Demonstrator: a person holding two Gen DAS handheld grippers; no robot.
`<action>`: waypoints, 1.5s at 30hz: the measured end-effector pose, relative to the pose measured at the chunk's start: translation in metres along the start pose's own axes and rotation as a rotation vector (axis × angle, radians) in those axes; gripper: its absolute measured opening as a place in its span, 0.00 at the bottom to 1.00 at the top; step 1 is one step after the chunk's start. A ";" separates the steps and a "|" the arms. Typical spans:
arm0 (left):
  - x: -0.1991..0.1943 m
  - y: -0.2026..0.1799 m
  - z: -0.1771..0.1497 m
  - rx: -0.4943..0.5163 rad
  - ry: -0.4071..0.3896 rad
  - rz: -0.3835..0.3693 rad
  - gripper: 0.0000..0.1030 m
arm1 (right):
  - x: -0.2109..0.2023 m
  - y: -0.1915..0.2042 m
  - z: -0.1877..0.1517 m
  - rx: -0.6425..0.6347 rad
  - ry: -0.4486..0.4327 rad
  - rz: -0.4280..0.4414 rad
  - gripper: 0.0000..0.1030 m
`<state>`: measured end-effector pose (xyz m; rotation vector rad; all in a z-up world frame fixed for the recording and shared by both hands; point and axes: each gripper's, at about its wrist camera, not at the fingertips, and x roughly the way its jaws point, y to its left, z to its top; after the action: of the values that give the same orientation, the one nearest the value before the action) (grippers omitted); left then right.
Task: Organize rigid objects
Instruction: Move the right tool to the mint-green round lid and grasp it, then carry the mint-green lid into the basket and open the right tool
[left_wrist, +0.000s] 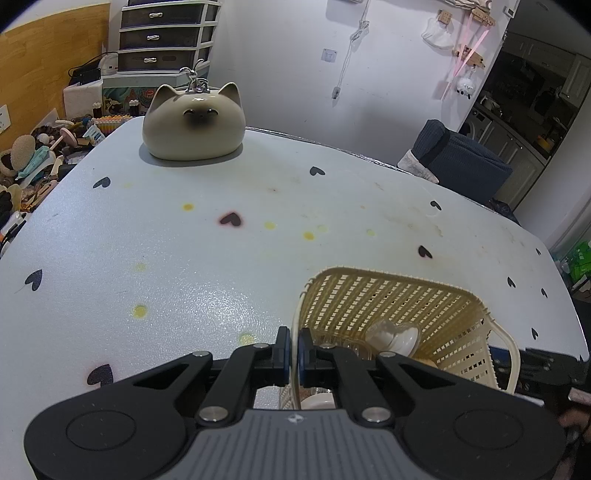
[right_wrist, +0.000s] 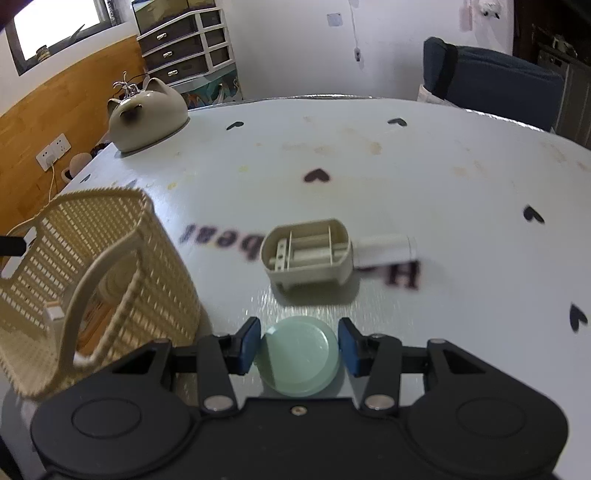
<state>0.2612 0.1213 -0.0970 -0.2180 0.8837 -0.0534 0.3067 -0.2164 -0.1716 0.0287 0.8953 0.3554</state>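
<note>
Partly legible, the table's (right_wrist: 406, 177) print reads "bear".

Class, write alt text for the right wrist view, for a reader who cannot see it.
The right gripper brackets a pale green round lid lying on the white heart-print table; whether the pads touch it is unclear. A beige plastic holder lies beyond, a cream woven basket stands left, a cat-shaped ceramic pot far back.

Each gripper (left_wrist: 294, 354) (right_wrist: 299, 345) is black, with blue pads, silver screws, grey ribbed base.
</note>
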 end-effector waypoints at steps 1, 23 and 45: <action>0.000 0.000 0.000 -0.001 0.000 0.000 0.04 | -0.003 -0.001 -0.003 0.006 0.002 0.002 0.45; 0.000 0.000 0.000 0.001 0.000 0.002 0.04 | -0.008 0.017 -0.015 -0.077 0.043 -0.045 0.50; 0.000 0.000 0.000 0.001 0.000 0.002 0.04 | -0.079 0.040 0.052 0.018 -0.156 0.105 0.50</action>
<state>0.2614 0.1216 -0.0974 -0.2162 0.8834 -0.0519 0.2902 -0.1972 -0.0717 0.1190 0.7440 0.4368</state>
